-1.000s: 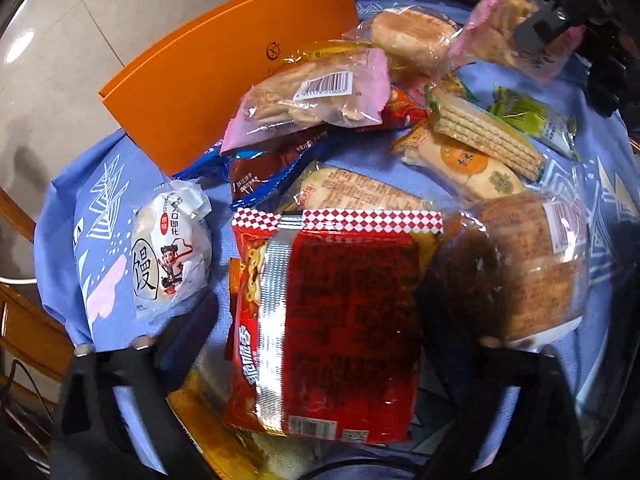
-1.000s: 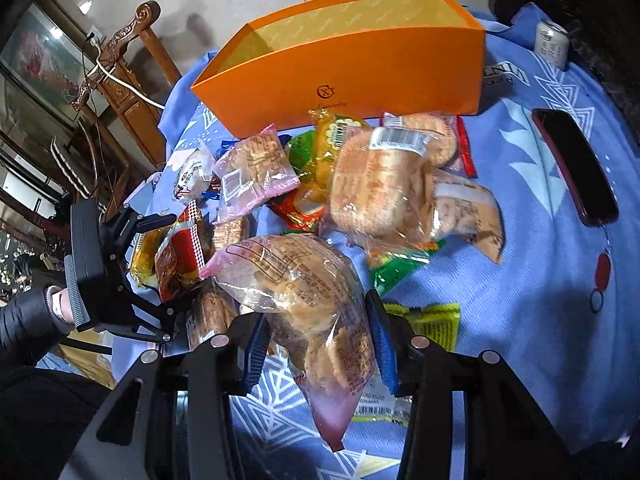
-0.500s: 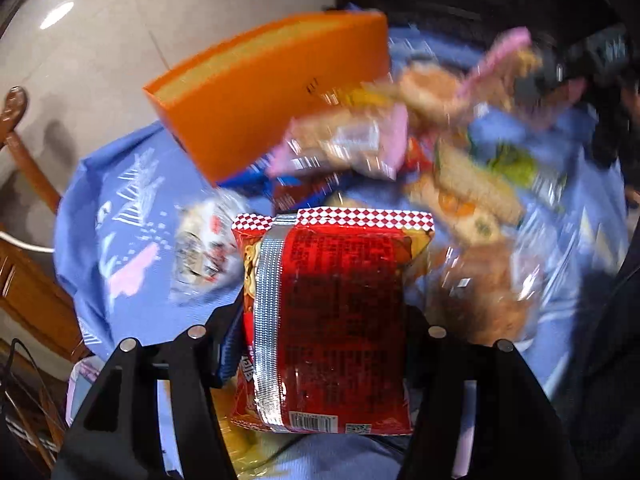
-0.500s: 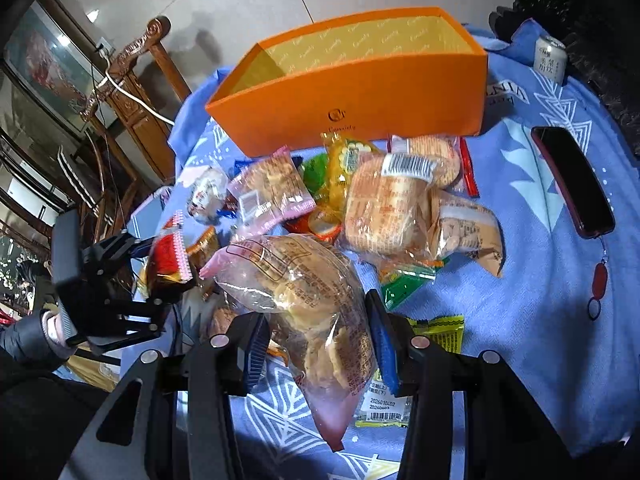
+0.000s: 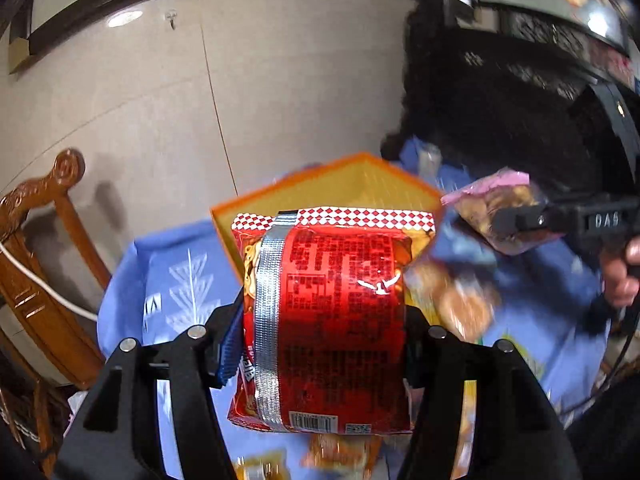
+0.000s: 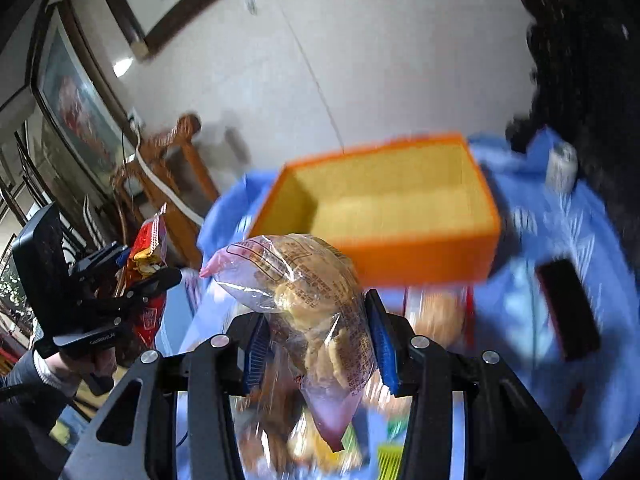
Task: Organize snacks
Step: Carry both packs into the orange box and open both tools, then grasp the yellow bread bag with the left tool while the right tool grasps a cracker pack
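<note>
My left gripper [image 5: 324, 320] is shut on a red noodle packet [image 5: 332, 312] with a silver seam and a checked top edge, held up in the air in front of the orange box [image 5: 352, 184]. My right gripper [image 6: 316, 344] is shut on a clear-and-pink bag of biscuits [image 6: 304, 280], also lifted, just short of the open orange box [image 6: 384, 208], whose yellow inside shows nothing in it. Each gripper shows in the other's view: the right one [image 5: 520, 220] with its bag, the left one [image 6: 132, 284] with its packet.
Loose snack packets [image 6: 436, 316] lie blurred on the blue cloth [image 6: 520, 292] under the grippers. A dark phone [image 6: 568, 308] lies right of the box and a small can [image 6: 562, 166] behind it. A wooden chair [image 5: 36, 240] stands at the left.
Both grippers have risen and tipped up toward the orange box, carrying their packets off the pile. The left shut on the noodle packet about a second ago.
</note>
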Demonstrator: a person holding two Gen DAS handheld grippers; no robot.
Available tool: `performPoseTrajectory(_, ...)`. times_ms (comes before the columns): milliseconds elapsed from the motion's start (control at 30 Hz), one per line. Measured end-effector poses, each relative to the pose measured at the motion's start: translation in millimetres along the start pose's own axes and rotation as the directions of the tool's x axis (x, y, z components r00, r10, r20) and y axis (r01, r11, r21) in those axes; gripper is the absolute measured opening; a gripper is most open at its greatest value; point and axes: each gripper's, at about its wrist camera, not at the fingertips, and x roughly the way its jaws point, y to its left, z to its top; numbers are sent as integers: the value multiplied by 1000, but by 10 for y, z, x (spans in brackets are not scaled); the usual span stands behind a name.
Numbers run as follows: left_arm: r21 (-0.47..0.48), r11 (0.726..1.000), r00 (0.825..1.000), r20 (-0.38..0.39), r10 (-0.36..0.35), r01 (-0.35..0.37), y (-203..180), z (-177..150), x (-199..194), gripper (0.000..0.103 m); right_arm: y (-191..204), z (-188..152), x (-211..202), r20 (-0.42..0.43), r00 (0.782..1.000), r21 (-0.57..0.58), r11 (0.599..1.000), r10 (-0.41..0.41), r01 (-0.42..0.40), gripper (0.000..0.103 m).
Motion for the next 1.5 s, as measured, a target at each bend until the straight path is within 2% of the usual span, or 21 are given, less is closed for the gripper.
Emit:
performPoseTrajectory(100, -33, 999, 1000, 14, 8, -8, 126, 387, 235, 59, -42, 351, 101, 50, 998, -28, 999, -24, 26, 46)
performPoseTrajectory(267, -31, 997, 998, 10, 65, -64, 248, 887, 761, 60, -159, 910, 439, 99, 993, -56, 996, -69, 74, 47)
performPoseTrajectory(300, -27, 995, 995, 3, 100, -100, 250, 981, 897, 71, -178, 989, 513, 98, 992, -61, 994, -83, 89, 50)
performPoseTrajectory(333, -25, 989, 990, -14, 143, -144, 245, 1052, 1008, 97, -201, 1079, 589, 94, 990, -60, 992, -107, 113, 56)
performPoseTrajectory(367, -32, 975, 975, -39, 220, -222, 249, 1121, 1094, 99, -216, 1159, 639, 88, 987, -50, 989, -133, 138, 67)
performPoseTrajectory(400, -34, 968, 968, -46, 246, -248, 250, 1155, 1108, 99, -214, 1209, 627, 94, 985, -34, 988, -144, 148, 70)
performPoseTrajectory(433, -32, 968, 968, -33, 247, -248, 233, 1171, 1067, 99, -187, 1217, 575, 112, 984, -27, 990, -138, 142, 72)
performPoseTrajectory(500, -30, 968, 969, 12, 248, -248, 182, 1119, 930, 99, -132, 1163, 429, 148, 982, -42, 991, -119, 126, 87)
performPoseTrajectory(567, -30, 969, 969, 17, 246, -246, 182, 994, 792, 99, -95, 1001, 318, 157, 980, -53, 990, -121, 131, 88)
performPoseTrajectory(667, -55, 970, 971, -16, 238, -238, 210, 724, 598, 99, -74, 689, 222, 109, 987, -54, 991, -119, 125, 88)
performPoseTrajectory(800, -103, 964, 969, -58, 241, -246, 329, 168, 296, 99, 39, 197, 110, 46, 994, -85, 991, -104, 107, 88)
performPoseTrajectory(867, -119, 960, 965, -88, 245, -255, 411, -95, 177, 99, 122, -92, 82, 2, 997, -109, 991, -83, 83, 88)
performPoseTrajectory(967, -122, 947, 949, -142, 281, -298, 450, -488, 11, 99, 206, -478, 119, -80, 995, -135, 989, -65, 54, 87)
performPoseTrajectory(1033, -116, 938, 936, -178, 304, -327, 451, -708, -80, 99, 225, -743, 209, -147, 987, -143, 989, -62, 41, 85)
performPoseTrajectory(1167, -121, 931, 927, -202, 315, -343, 498, -1055, -280, 99, 274, -1096, 426, -231, 971, -160, 987, -56, 19, 83)
performPoseTrajectory(1333, -134, 926, 923, -215, 319, -352, 564, -1292, -393, 99, 210, -1353, 795, -320, 946, -159, 987, -60, 9, 79)
performPoseTrajectory(1433, -141, 927, 922, -229, 312, -349, 617, -1422, -393, 99, 150, -1452, 977, -366, 929, -143, 990, -60, 7, 70)
performPoseTrajectory(1467, -140, 929, 923, -236, 305, -343, 630, -1467, -371, 99, 133, -1496, 1041, -389, 919, -144, 990, -63, 7, 60)
performPoseTrajectory(1500, -134, 933, 923, -244, 297, -335, 636, -1516, -332, 99, 120, -1553, 1100, -413, 908, -151, 989, -69, 7, 56)
